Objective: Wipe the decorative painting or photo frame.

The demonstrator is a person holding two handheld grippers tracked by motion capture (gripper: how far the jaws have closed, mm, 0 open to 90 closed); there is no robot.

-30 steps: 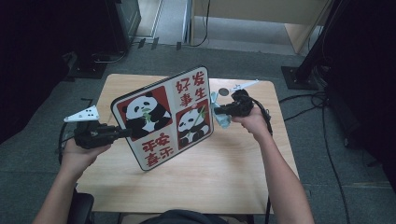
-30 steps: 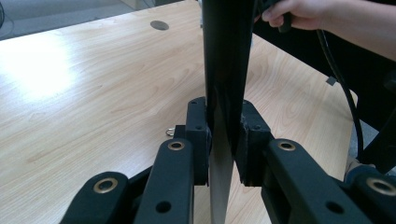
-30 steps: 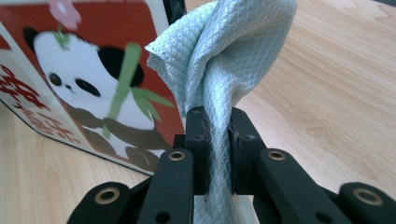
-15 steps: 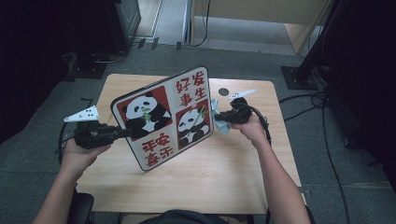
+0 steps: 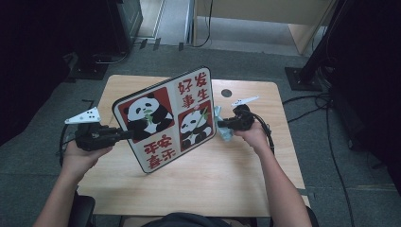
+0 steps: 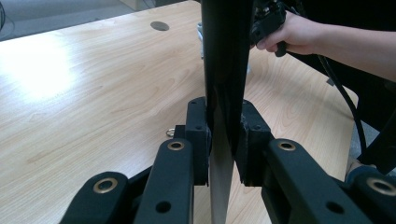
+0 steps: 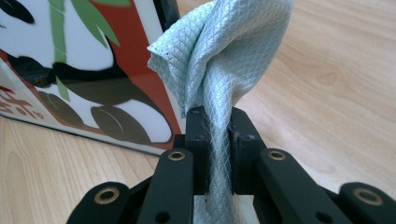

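Observation:
A square board (image 5: 165, 118) with panda pictures and red characters stands tilted above the table, held by its left edge. My left gripper (image 5: 125, 135) is shut on that edge; in the left gripper view the board's thin edge (image 6: 224, 93) runs up between the pads. My right gripper (image 5: 221, 125) is shut on a pale blue cloth (image 5: 224, 127) at the board's right edge. In the right gripper view the cloth (image 7: 219, 60) bunches up from the jaws and lies against the panda board (image 7: 84, 70).
The wooden table (image 5: 227, 175) has a round cable hole (image 5: 226, 93) at the back. Cables trail on the floor at the right (image 5: 326, 113). Dark equipment stands beyond the table's far left (image 5: 94, 38).
My right gripper with the cloth has come down along the board's right edge. The left gripper and the board have stayed put.

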